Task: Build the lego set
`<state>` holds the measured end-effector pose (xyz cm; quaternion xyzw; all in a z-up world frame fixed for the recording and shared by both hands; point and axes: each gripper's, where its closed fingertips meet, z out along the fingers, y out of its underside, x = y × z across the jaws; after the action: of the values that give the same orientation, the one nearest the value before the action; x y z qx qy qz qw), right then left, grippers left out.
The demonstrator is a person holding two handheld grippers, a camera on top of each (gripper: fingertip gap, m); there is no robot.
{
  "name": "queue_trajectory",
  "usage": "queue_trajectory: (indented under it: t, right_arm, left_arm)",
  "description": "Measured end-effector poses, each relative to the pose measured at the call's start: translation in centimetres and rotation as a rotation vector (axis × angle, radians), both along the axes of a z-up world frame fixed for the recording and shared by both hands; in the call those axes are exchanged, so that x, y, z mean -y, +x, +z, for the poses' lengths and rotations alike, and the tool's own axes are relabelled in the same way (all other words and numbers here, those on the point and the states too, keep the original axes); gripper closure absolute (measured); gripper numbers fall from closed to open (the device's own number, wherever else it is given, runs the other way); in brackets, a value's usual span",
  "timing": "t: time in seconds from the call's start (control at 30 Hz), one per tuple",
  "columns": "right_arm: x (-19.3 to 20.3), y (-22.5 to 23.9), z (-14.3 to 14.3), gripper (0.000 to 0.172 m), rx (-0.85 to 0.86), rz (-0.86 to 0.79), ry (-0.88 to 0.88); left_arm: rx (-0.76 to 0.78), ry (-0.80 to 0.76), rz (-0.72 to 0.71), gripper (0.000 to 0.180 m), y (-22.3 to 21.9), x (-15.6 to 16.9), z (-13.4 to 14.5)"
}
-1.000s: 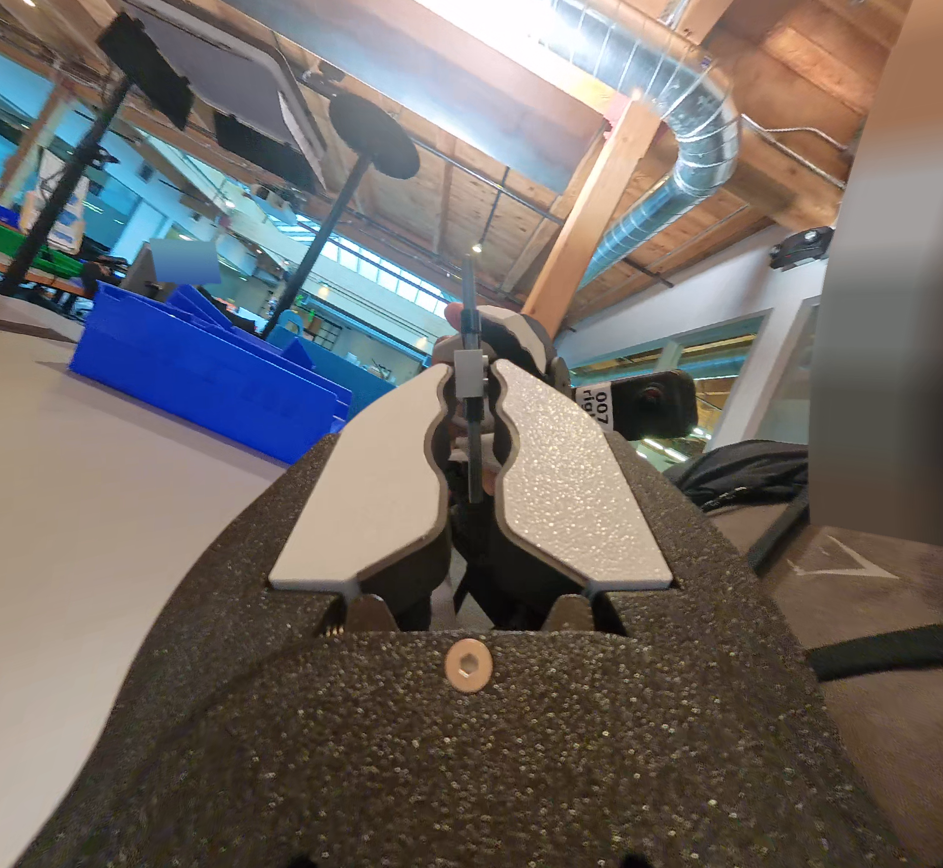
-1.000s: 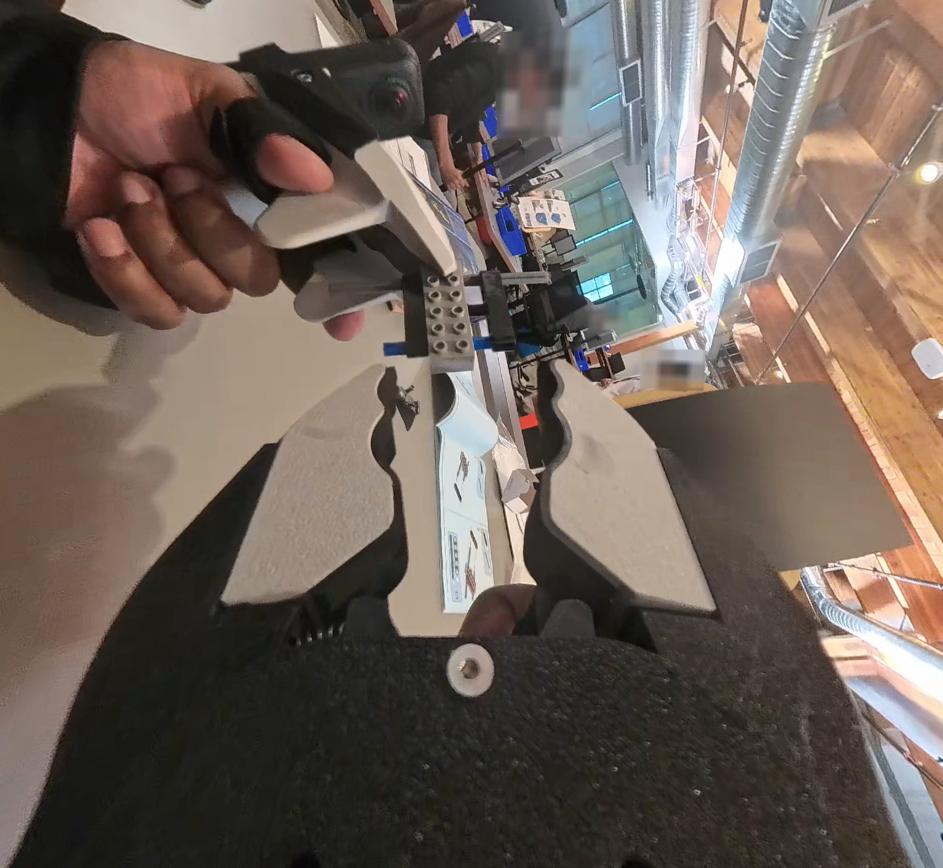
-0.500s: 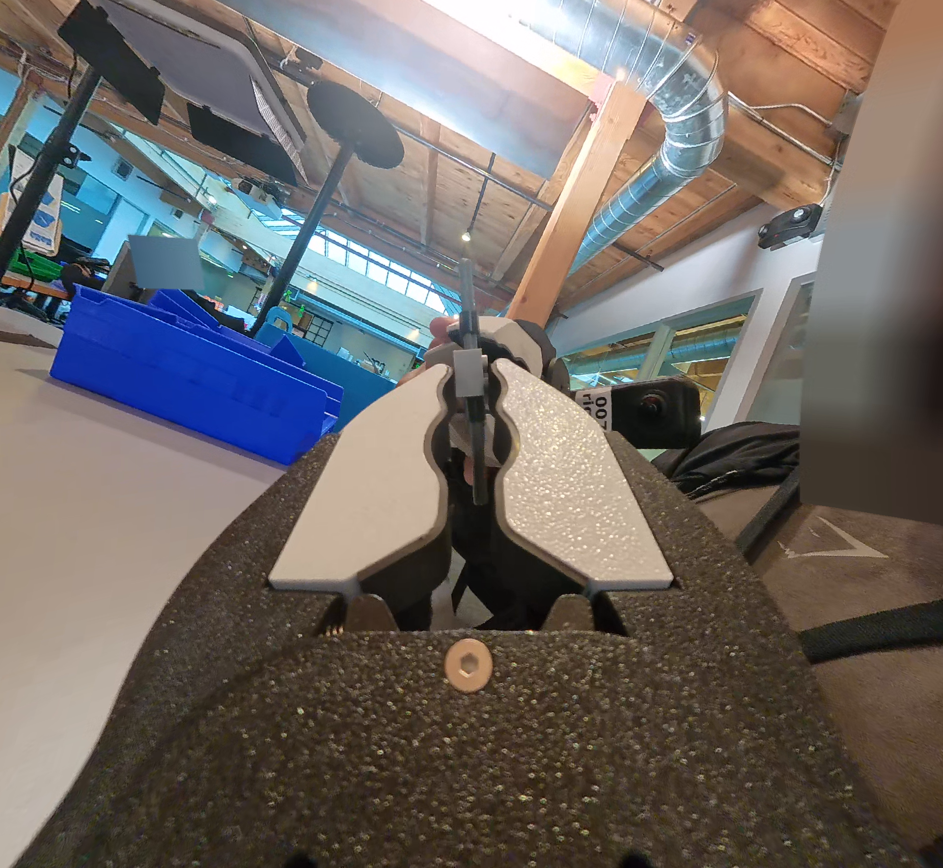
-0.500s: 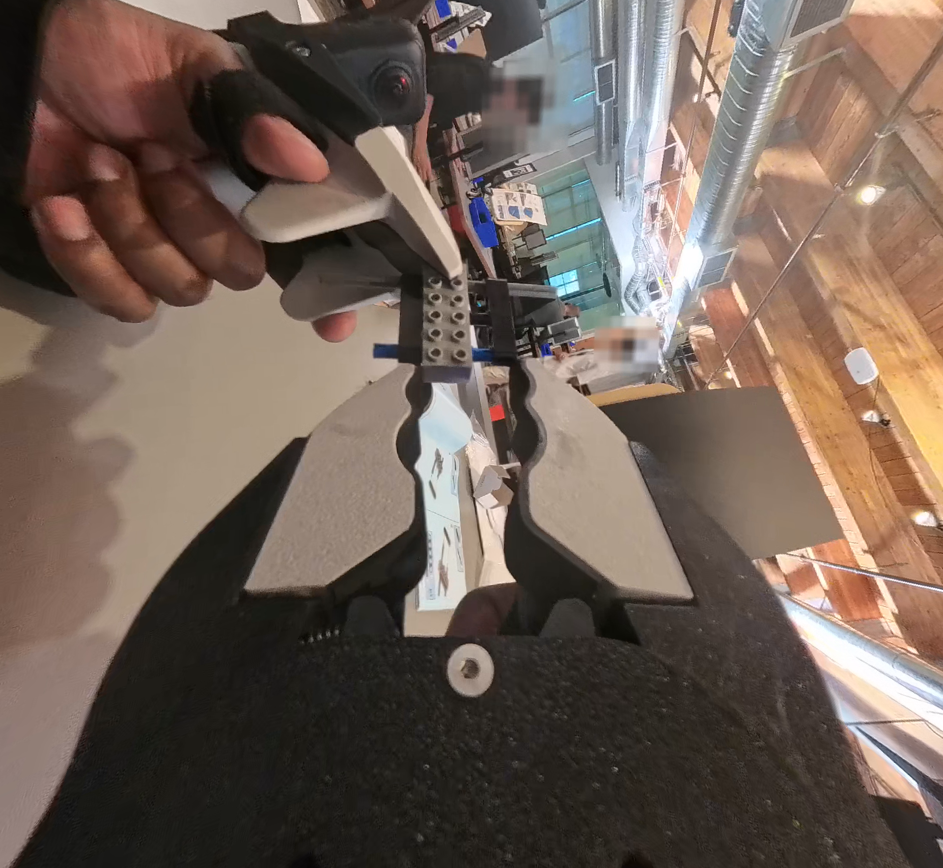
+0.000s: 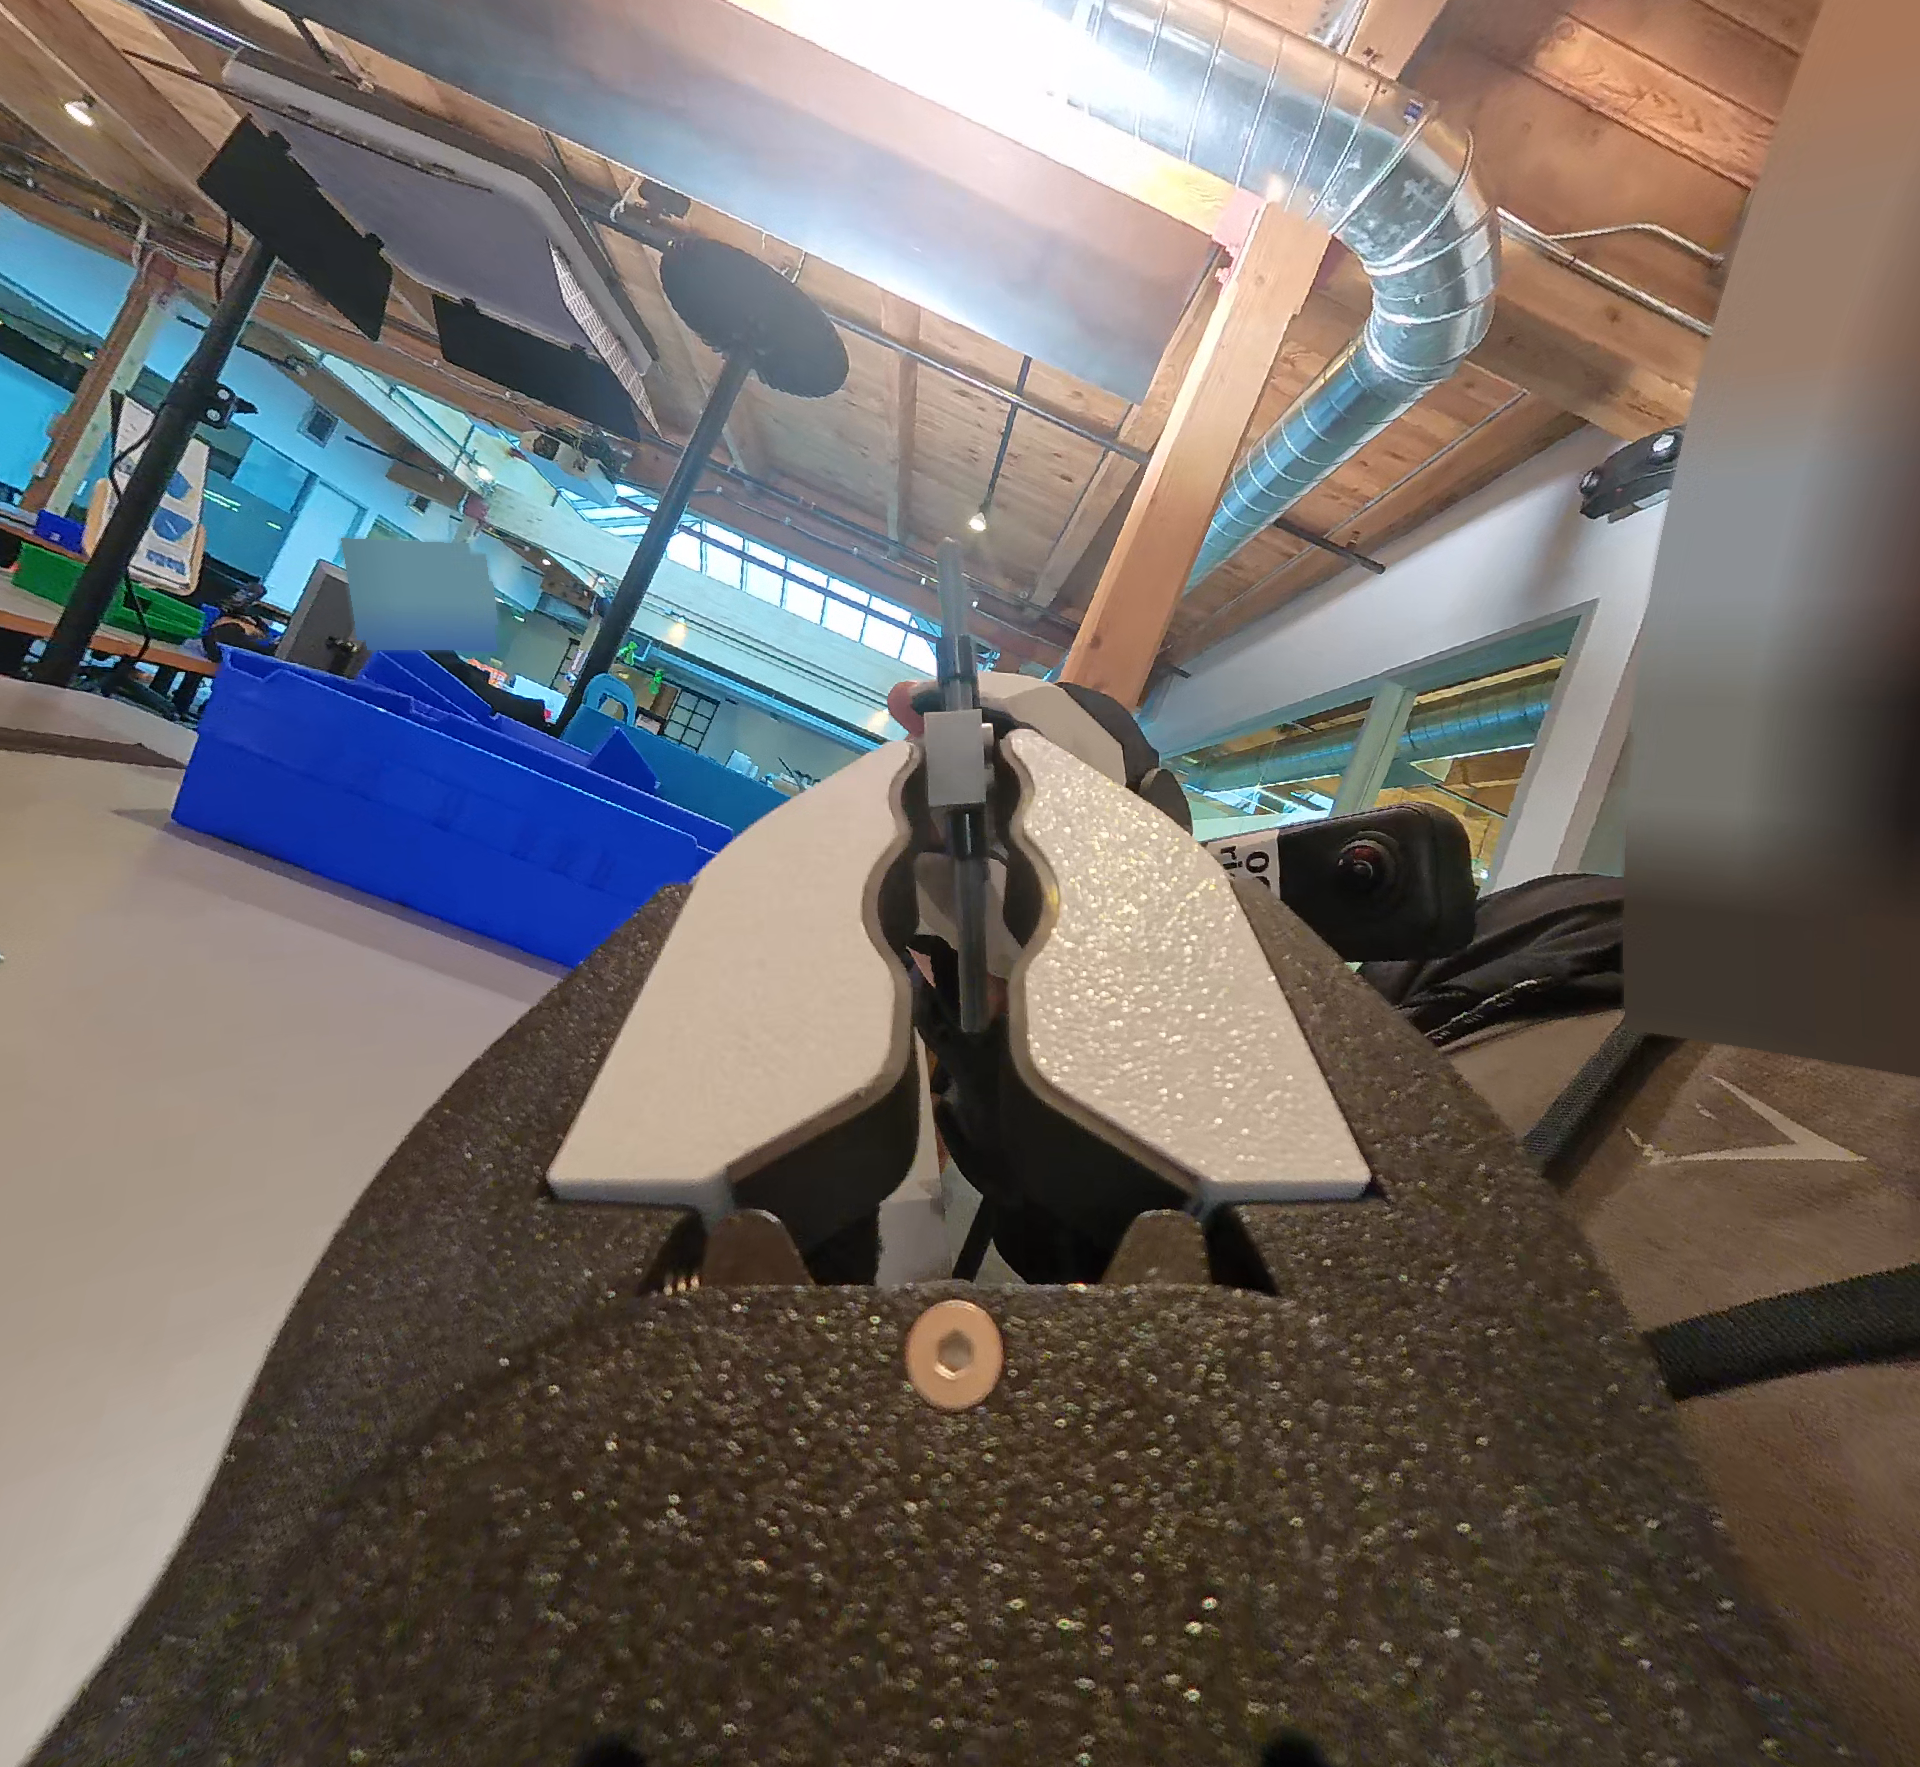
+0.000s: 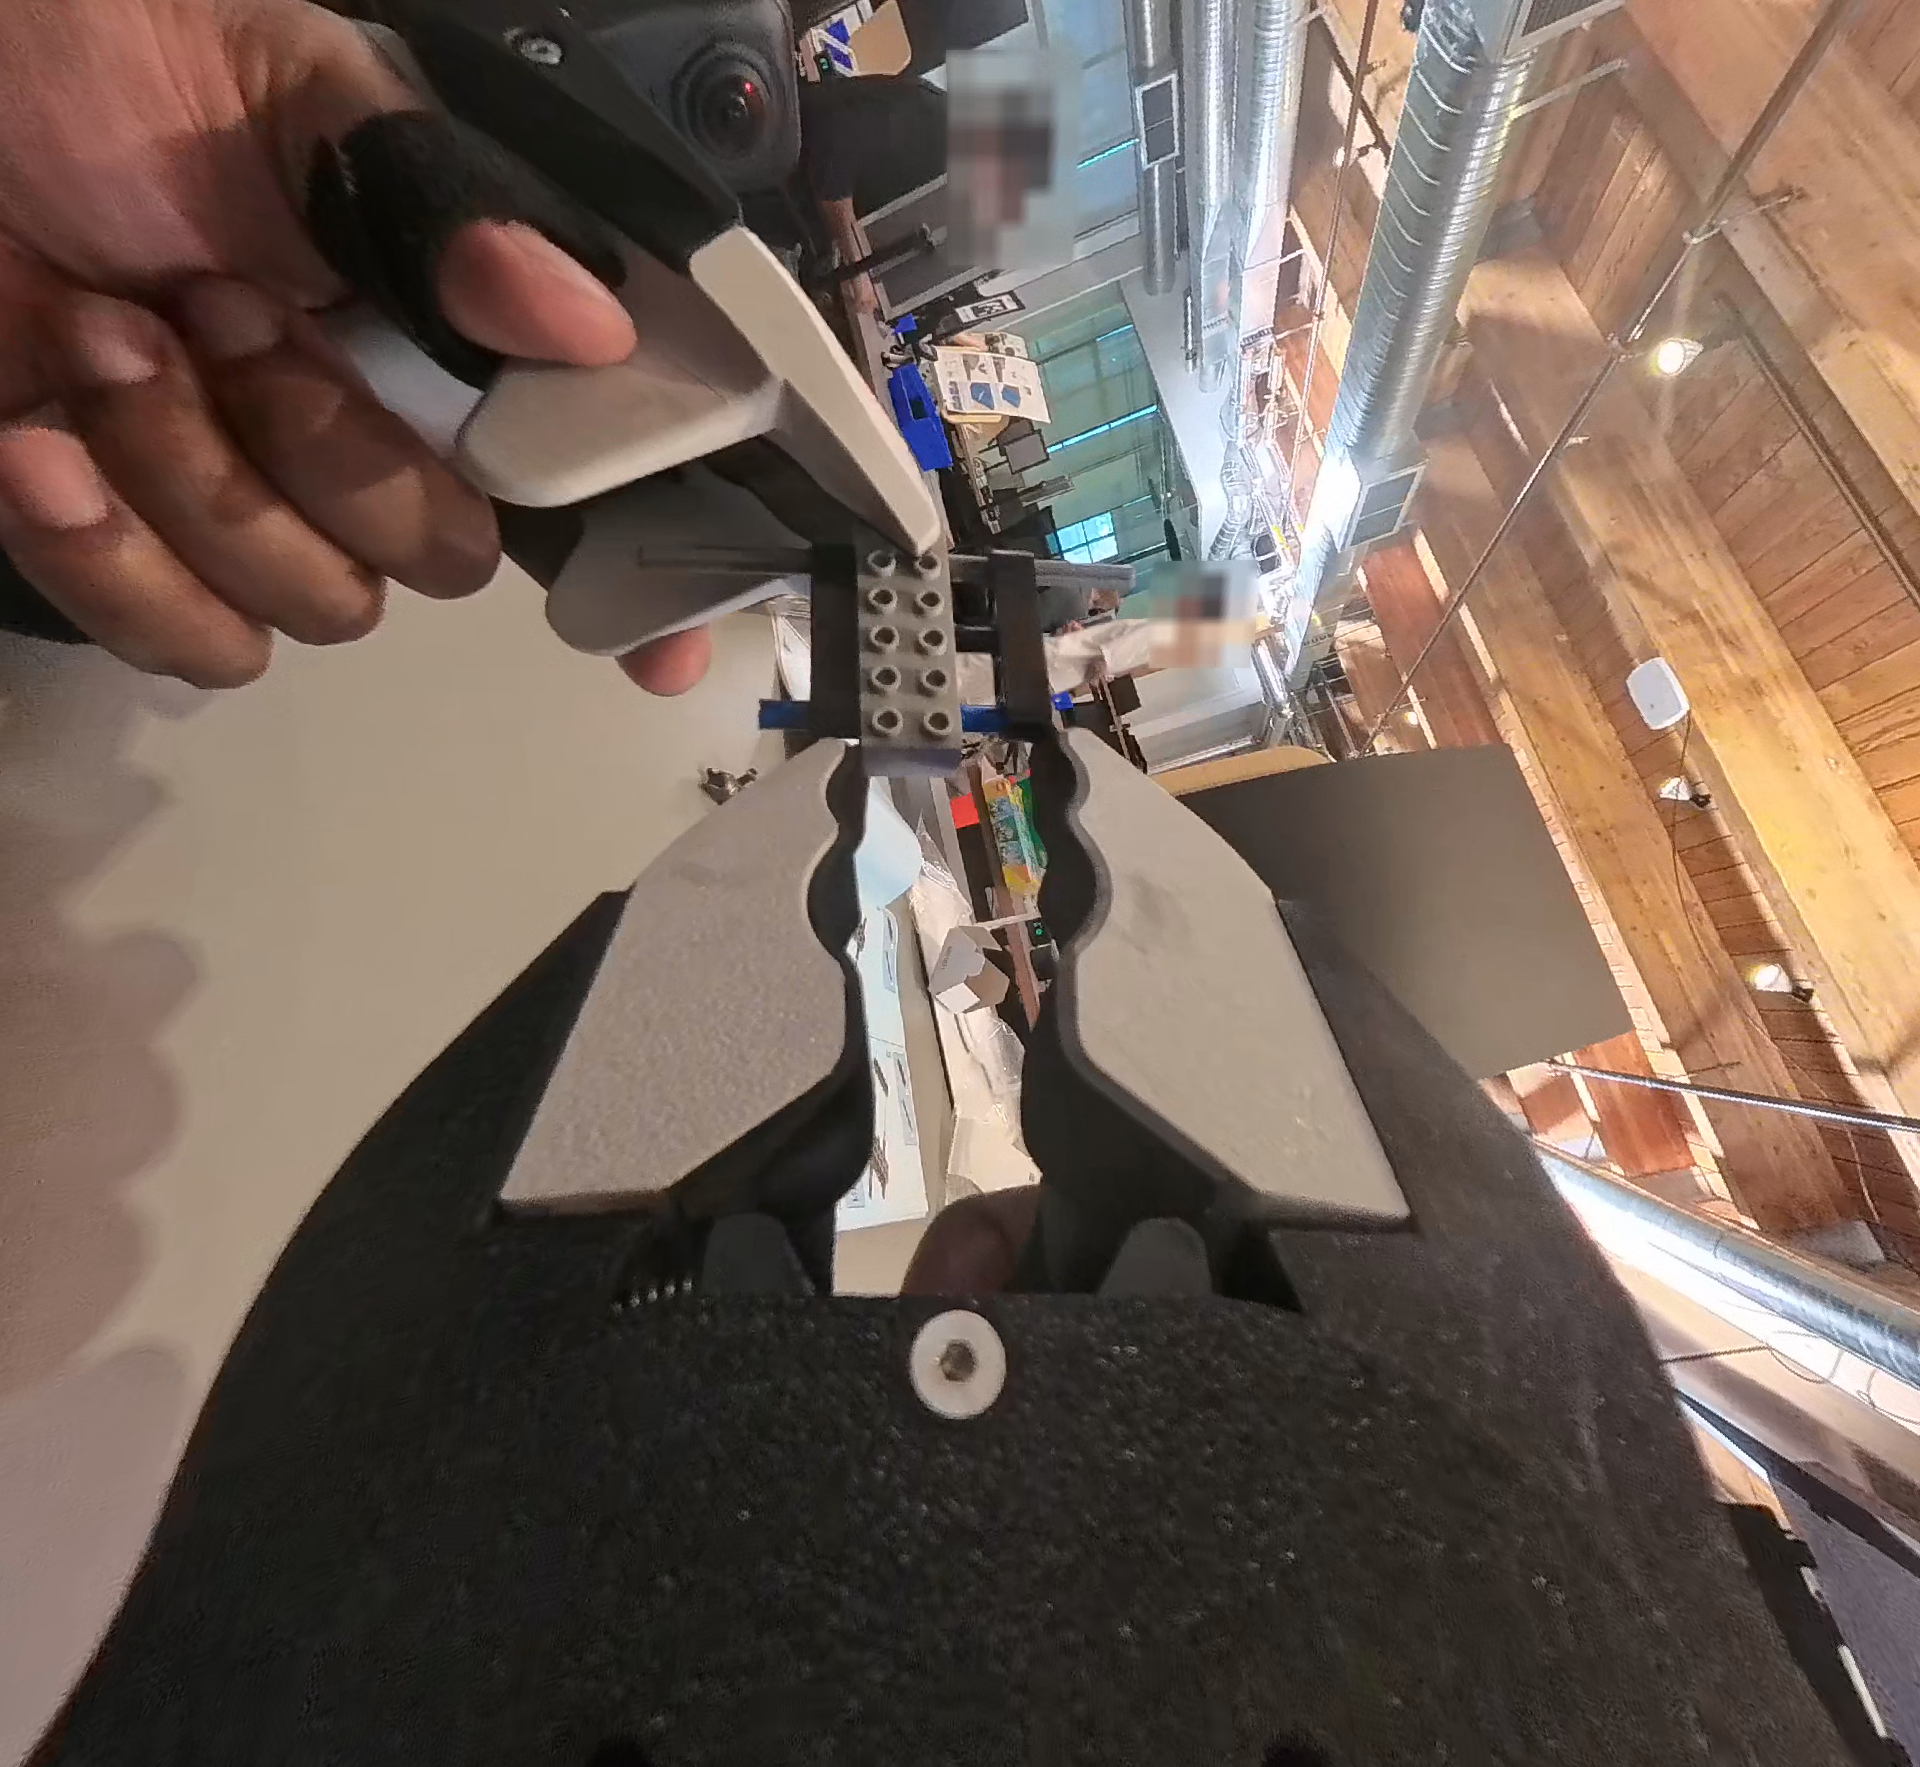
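My left gripper [image 5: 956, 751] is shut on a small brick assembly. It pinches a grey studded brick [image 5: 958, 761] with a dark axle [image 5: 951, 595] running through it. In the right wrist view, a hand [image 6: 208, 315] holds the left gripper [image 6: 862, 564], which grips the far end of the grey brick [image 6: 904, 647]. Black beams [image 6: 1013, 637] flank the brick and a blue axle [image 6: 779, 715] crosses them. My right gripper [image 6: 940, 761] is closed on the assembly's near end, its fingertips against the black beams. Part of the right gripper [image 5: 1049, 709] shows behind my left fingers.
Blue bins [image 5: 416, 813] stand on the pale table [image 5: 208, 1042] to the left. A black bag [image 5: 1507, 948] lies at the right. A black stand [image 5: 675, 512] rises behind the bins. Papers and packets [image 6: 894, 1042] lie on the table beyond my right fingers. My left and right fingertips are right by each other.
My right jaws narrowed from wide apart onto the assembly's near end, then stayed there. The left gripper kept its hold on the grey brick. Both grippers drew closer together.
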<state>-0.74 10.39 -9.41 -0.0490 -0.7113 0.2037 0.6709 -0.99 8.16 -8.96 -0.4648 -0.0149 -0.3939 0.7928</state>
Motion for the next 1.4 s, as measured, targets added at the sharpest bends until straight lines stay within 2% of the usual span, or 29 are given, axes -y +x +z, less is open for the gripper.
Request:
queue_trajectory:
  t: [0.53,0.7,0.77,0.83,0.97,1.17,1.4]
  right_arm:
    - [-0.1,-0.1,0.0,0.143,-0.013,-0.011,0.0]
    - [-0.9,-0.4,-0.5,0.141,0.001,-0.062,0.016]
    - [-1.1,-0.1,-0.9,0.132,0.047,-0.068,0.002]
    - [-1.2,0.2,-0.5,0.131,0.053,-0.076,-0.017]
    - [0.1,0.2,0.3,0.128,0.076,-0.045,-0.077]
    - [0.8,-1.3,-0.9,0.116,0.094,-0.091,-0.017]
    - [-0.3,-2.6,-1.5,0.122,0.06,-0.197,0.02]
  left_arm:
    - [0.002,0.005,0.024,0.169,-0.1,0.0,0.1]
    - [-0.005,-0.014,0.102,0.169,-0.6,-0.4,-0.1]
    - [0.003,-0.02,0.141,0.169,-1.3,-0.4,-0.2]
    - [0.005,-0.041,0.18,0.169,-1.8,-0.5,-0.4]
    - [-0.059,-0.082,0.258,0.169,-1.7,-1.0,-0.8]
    - [-0.179,-0.1,0.373,0.169,-1.2,-1.2,-0.9]
    - [-0.25,-0.105,0.409,0.169,-0.5,-1.4,-0.9]
